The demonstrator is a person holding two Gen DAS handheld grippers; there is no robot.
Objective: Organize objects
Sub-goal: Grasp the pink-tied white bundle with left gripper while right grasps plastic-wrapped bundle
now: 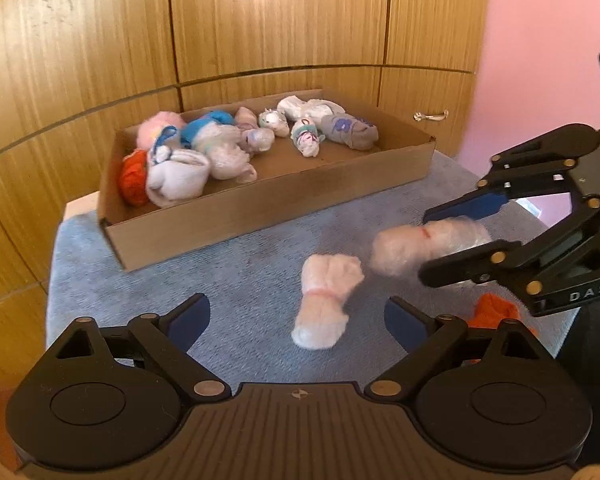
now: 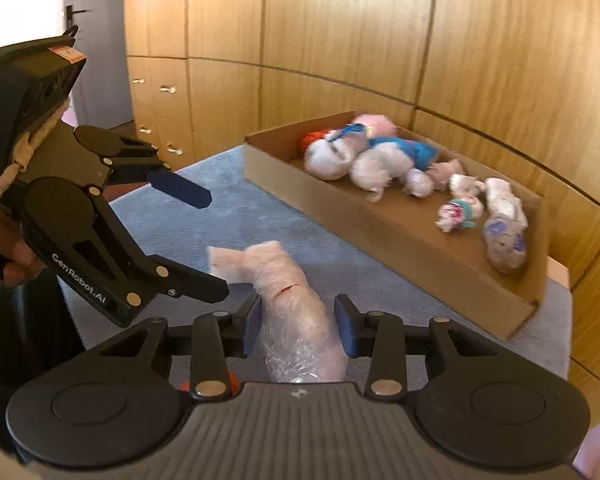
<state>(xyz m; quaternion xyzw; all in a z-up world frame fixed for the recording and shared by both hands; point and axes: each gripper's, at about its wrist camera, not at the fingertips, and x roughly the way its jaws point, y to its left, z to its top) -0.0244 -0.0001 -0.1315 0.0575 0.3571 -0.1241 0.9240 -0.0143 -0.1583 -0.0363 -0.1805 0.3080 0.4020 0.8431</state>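
Note:
A cardboard box (image 1: 260, 208) sits on a blue cloth, holding several rolled socks (image 1: 220, 148). My right gripper (image 2: 298, 326) is shut on a pale pink sock roll (image 2: 296, 316) and holds it above the cloth; it shows in the left wrist view (image 1: 424, 244) too. A second pink sock roll (image 1: 326, 300) lies on the cloth, just ahead of my left gripper (image 1: 298, 322), which is open and empty. An orange sock (image 1: 494, 312) lies at the right, partly hidden behind the right gripper (image 1: 422, 246). The left gripper (image 2: 216, 244) shows open in the right wrist view.
The box (image 2: 420, 256) stands at the far side of the blue cloth (image 1: 228, 292), against wooden wardrobe doors (image 1: 260, 20). A pink wall (image 1: 548, 40) is at the right. Drawer handles (image 2: 168, 90) show on the left in the right wrist view.

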